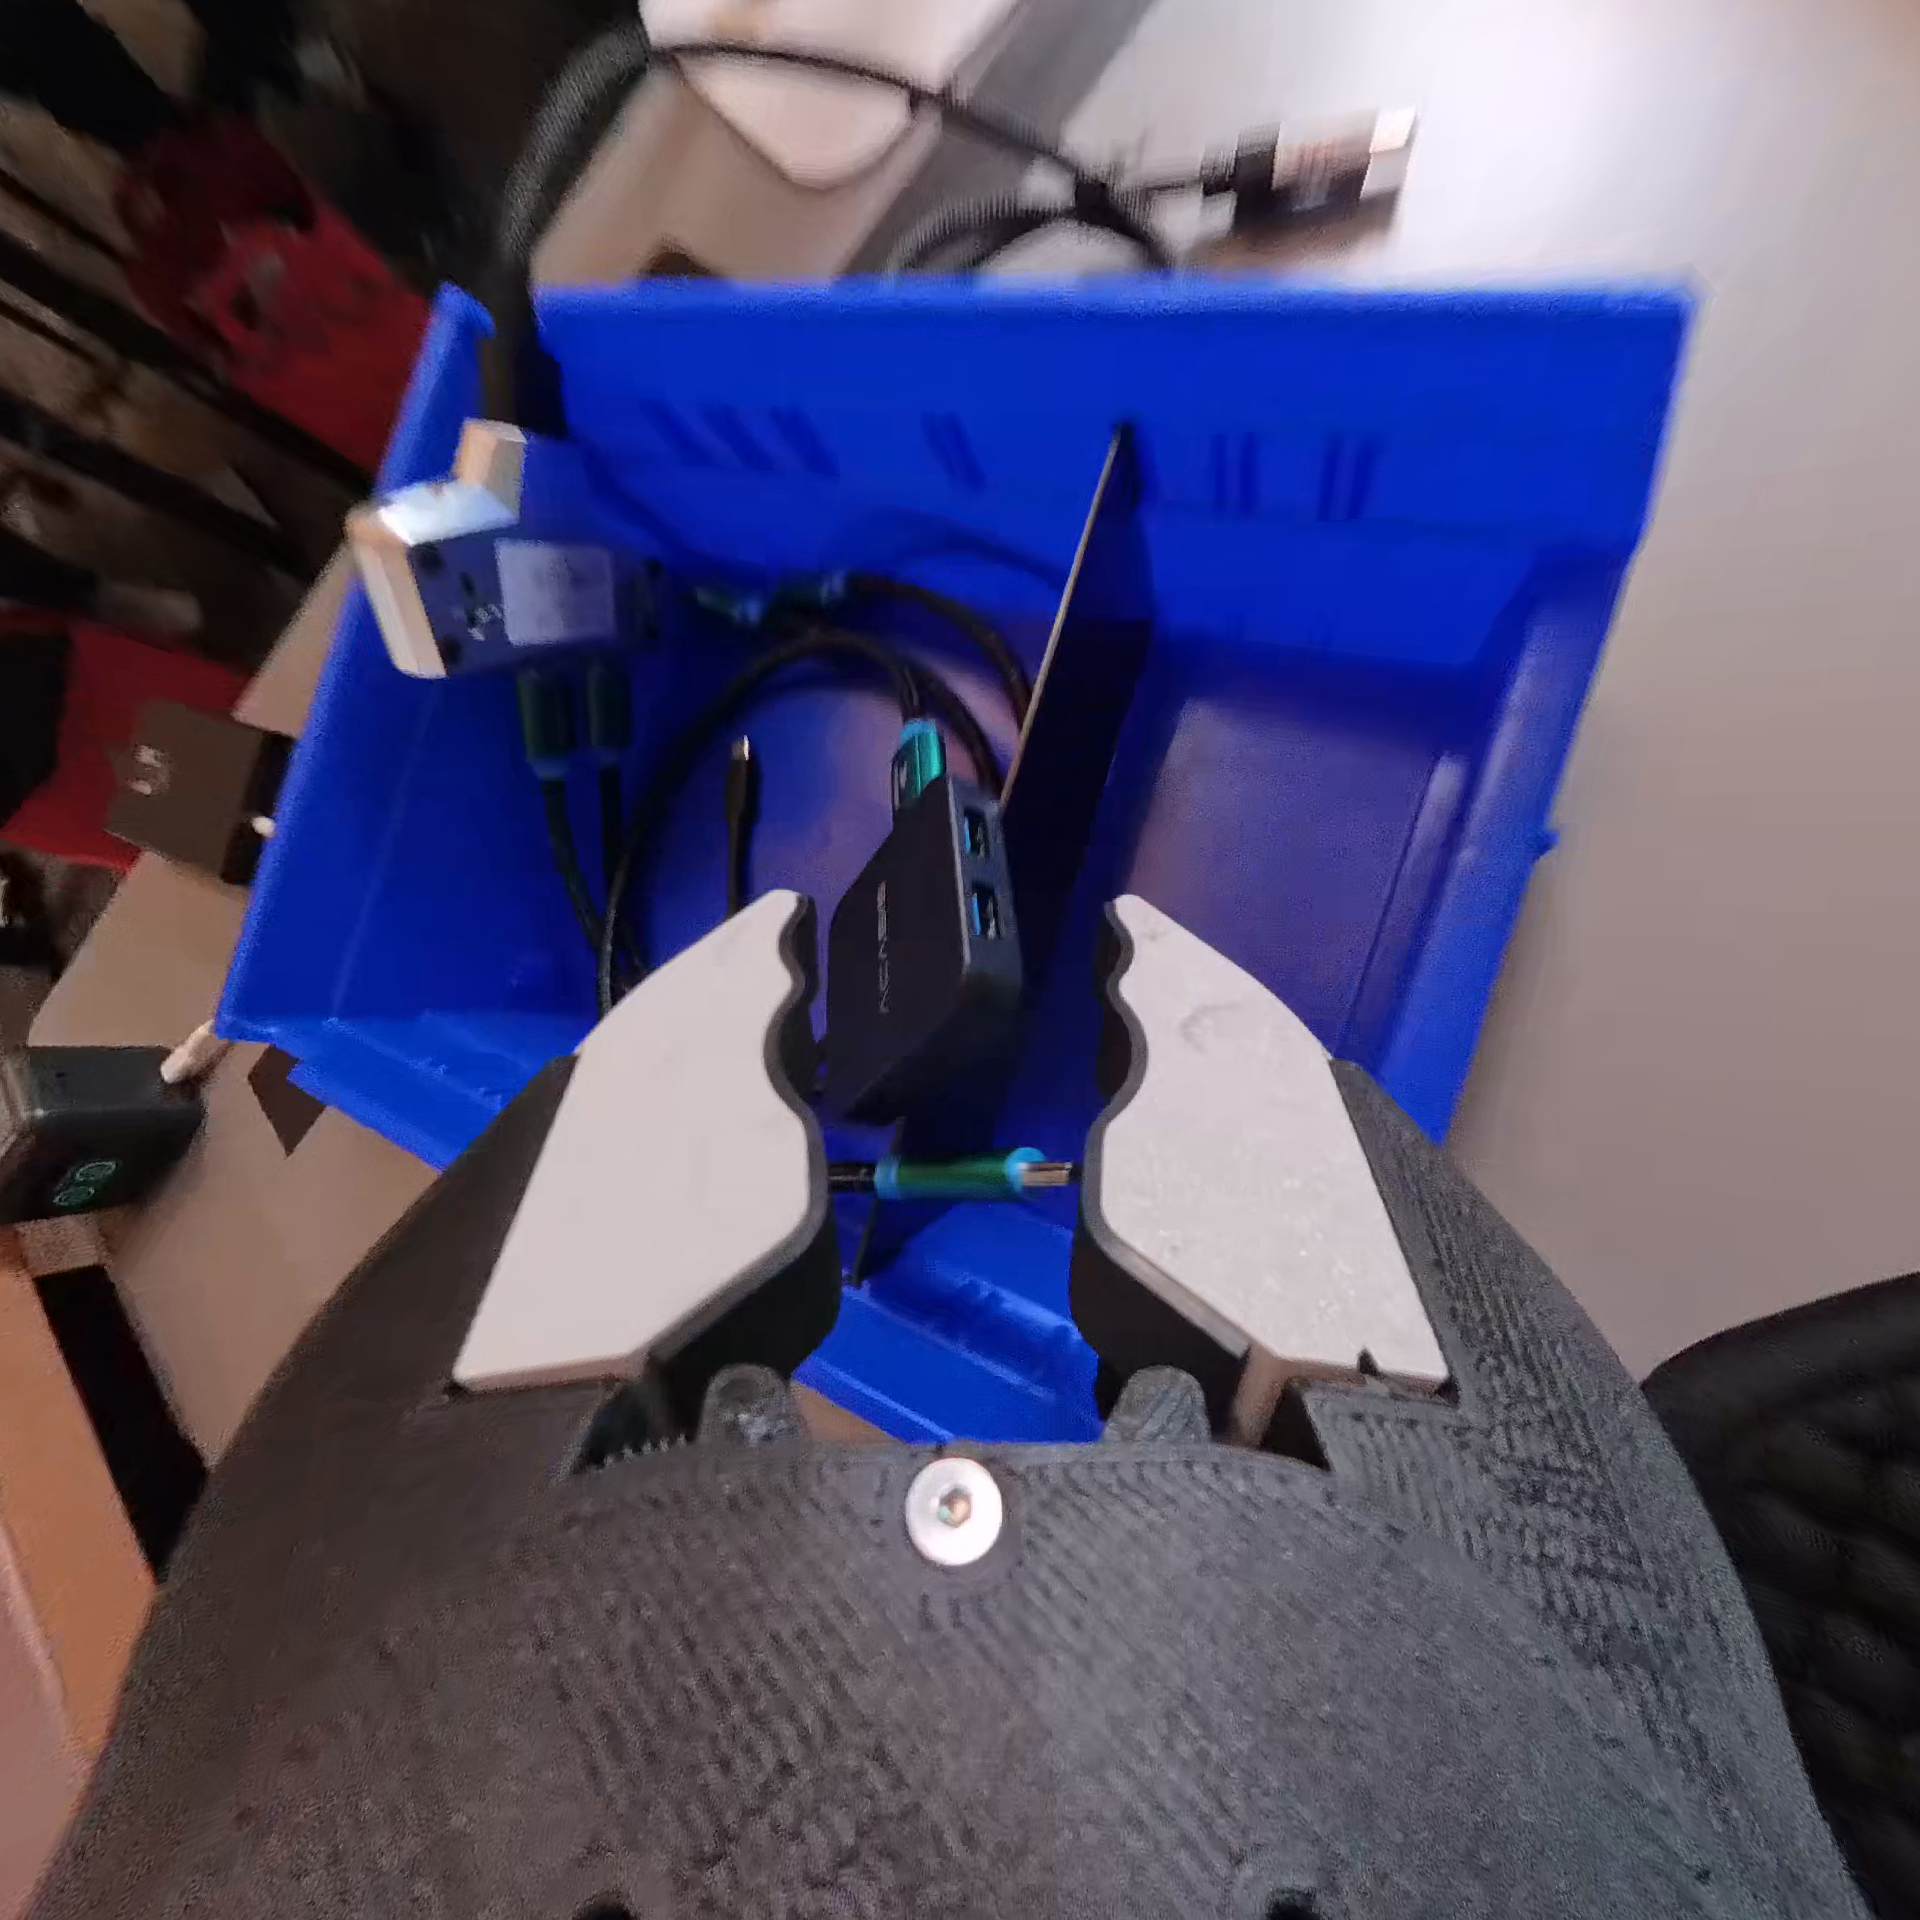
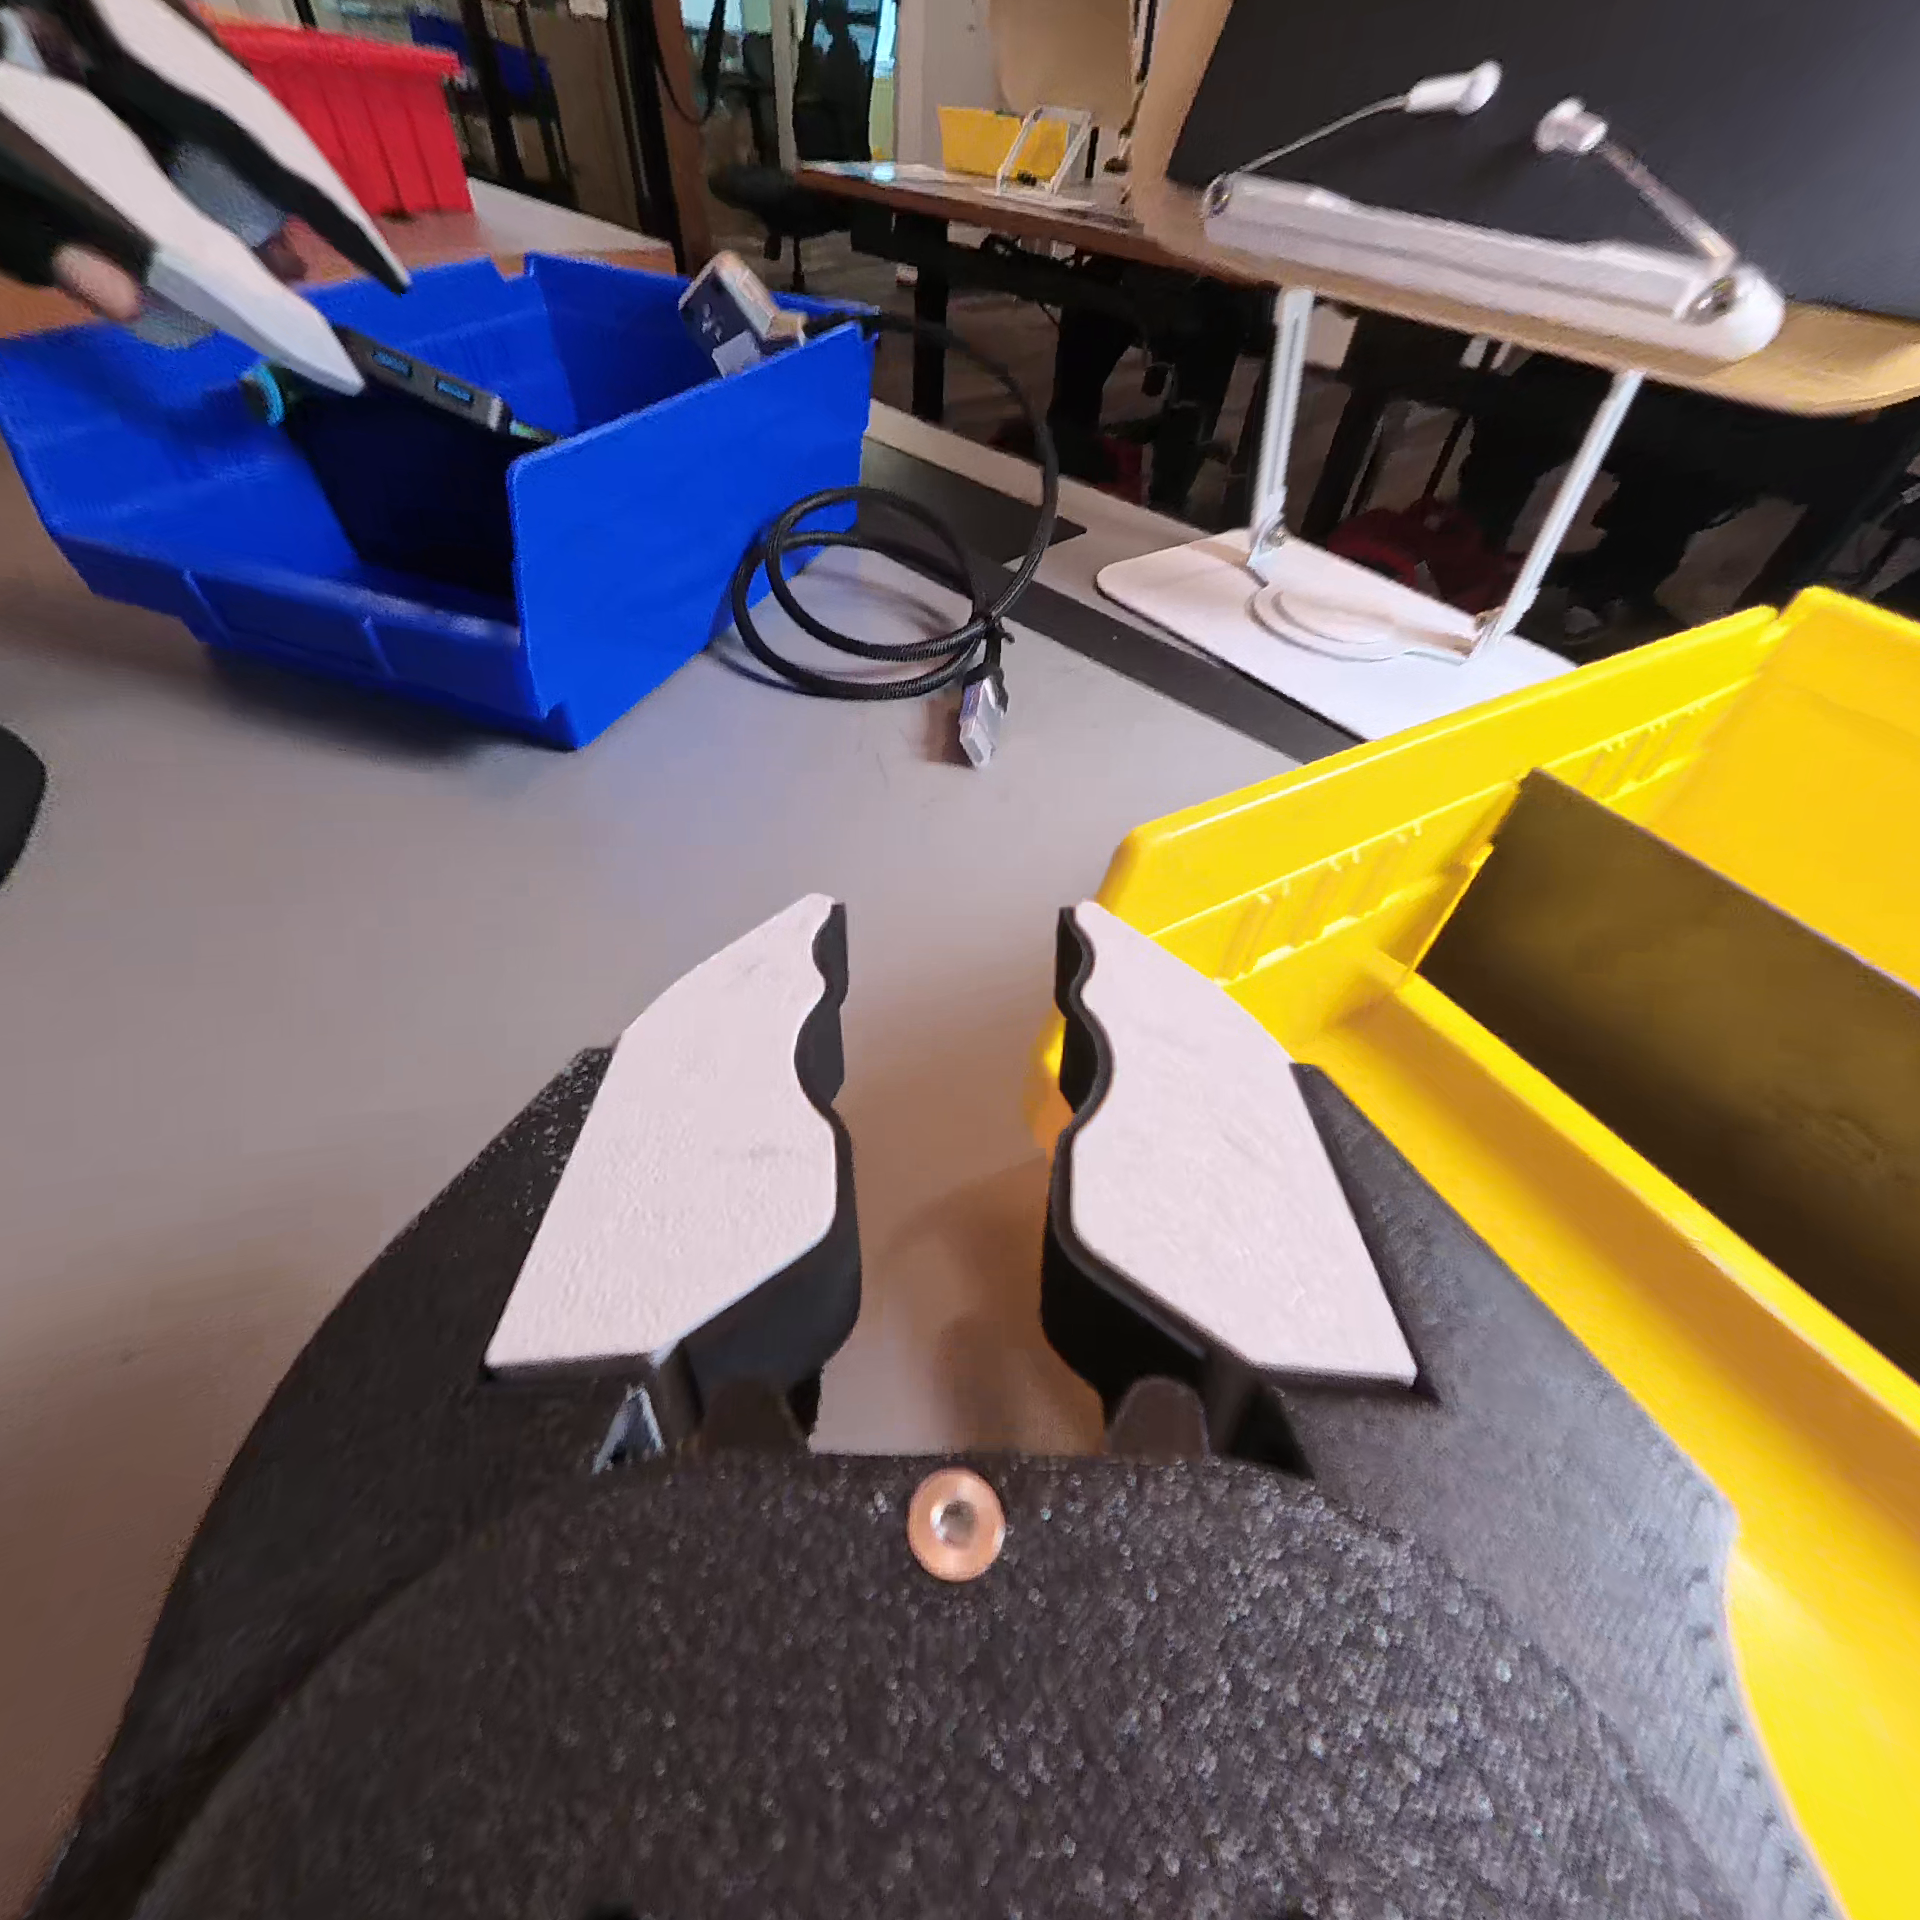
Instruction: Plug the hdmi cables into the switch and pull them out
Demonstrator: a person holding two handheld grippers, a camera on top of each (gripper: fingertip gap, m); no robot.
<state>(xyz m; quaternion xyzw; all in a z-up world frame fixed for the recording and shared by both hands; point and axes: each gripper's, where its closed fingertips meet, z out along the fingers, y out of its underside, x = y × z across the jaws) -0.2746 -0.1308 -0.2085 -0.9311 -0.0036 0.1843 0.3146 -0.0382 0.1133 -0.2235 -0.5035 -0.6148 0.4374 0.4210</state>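
A blue bin (image 1: 1351, 520) with a black divider (image 1: 1070, 727) holds a flat black switch (image 1: 914, 956) with blue ports. The switch leans tilted against the divider, with a teal-ended cable plug (image 1: 920, 764) at its far end. My left gripper (image 1: 956, 925) is open, its fingertips either side of the switch; it also shows in the right wrist view (image 2: 374, 332). Black cables (image 1: 665, 790) and a loose teal plug (image 1: 956, 1179) lie in the bin. A silver adapter (image 1: 488, 582) rests at the bin's far corner. My right gripper (image 2: 951, 935) is open and empty over the grey table (image 2: 416, 935).
A yellow bin (image 2: 1299, 904) with a black divider (image 2: 1662, 1039) stands right of my right gripper. A coiled black braided cable (image 2: 883, 582) with a silver plug (image 2: 982, 717) lies beside the blue bin (image 2: 644, 540). A white desk lamp (image 2: 1455, 260) stands behind.
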